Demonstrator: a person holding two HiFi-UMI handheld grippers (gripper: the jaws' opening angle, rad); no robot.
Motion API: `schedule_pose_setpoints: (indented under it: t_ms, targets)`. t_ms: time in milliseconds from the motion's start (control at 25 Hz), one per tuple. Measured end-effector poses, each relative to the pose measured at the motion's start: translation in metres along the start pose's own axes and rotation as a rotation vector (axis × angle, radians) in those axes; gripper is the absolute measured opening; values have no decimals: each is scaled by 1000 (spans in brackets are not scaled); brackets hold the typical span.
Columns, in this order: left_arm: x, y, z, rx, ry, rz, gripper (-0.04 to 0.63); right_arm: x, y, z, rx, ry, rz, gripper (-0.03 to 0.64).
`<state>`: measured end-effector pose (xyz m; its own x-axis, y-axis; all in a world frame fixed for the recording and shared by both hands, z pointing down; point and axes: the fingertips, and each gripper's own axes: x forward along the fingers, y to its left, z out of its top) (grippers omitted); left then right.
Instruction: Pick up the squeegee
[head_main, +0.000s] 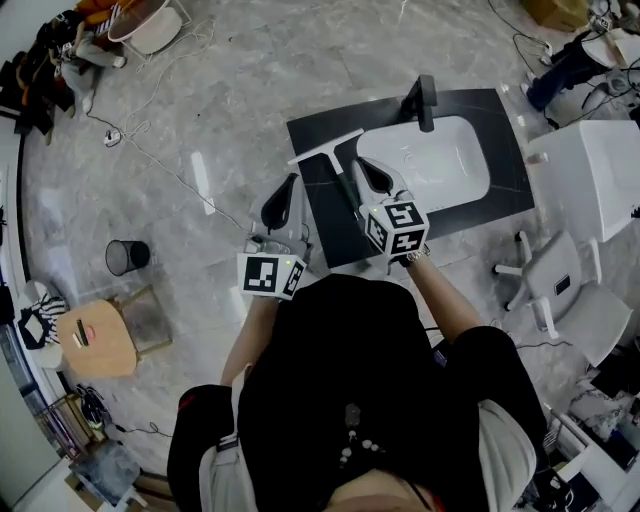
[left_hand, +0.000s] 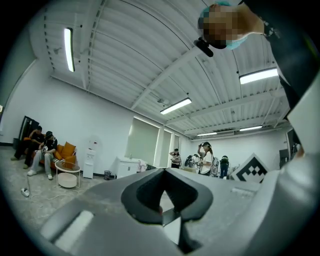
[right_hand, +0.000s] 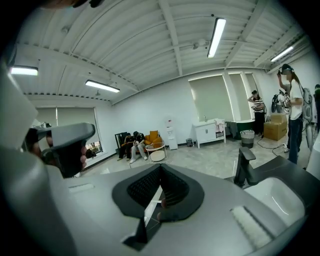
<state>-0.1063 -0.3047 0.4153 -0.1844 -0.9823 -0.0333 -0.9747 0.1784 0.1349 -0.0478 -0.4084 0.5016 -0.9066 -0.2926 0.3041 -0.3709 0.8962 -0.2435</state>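
The squeegee (head_main: 327, 146) lies on the black countertop (head_main: 505, 120), just left of the white sink (head_main: 440, 165), with its blade at the far end. My right gripper (head_main: 363, 164) sits just right of its handle, jaws together and holding nothing. My left gripper (head_main: 291, 181) is by the counter's left edge, jaws likewise together and empty.

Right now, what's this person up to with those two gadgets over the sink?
A person holds a two-jaw gripper in each hand at a black counter with a white sink. The squeegee lies on the counter beside the sink, not yet picked up. The right gripper is close to its handle, jaws together with nothing in them. The left gripper, also shut and empty, hangs just off the counter's edge, over the floor.
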Motion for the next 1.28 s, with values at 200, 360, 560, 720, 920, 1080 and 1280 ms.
schedule_pose_setpoints:
  t_ms: [200,360,560,720,920,1080,1280]
  targets:
    - [2,3,-3,8,-2,61,0,20,-11,-22,8,70,35,3]
    - [4,6,-5,16,1,100,0,34,-22,-38,10,117,45,3]
    - [4,13,-6,18,9,141,0,48,-27,-60,15,181,60,3]
    - [7,17,-7,19,15,157,0,61,-30,-78,11,225,64,3]
    - [12,20,-8,22,15,177,0,75,-36,-101,20,274,65,3]
    - [15,25,-8,15,15,196,0,84,-39,-114,18,306,64,3]
    - [20,28,-15,-1,34,204,0,94,-40,-134,9,352,69,5]
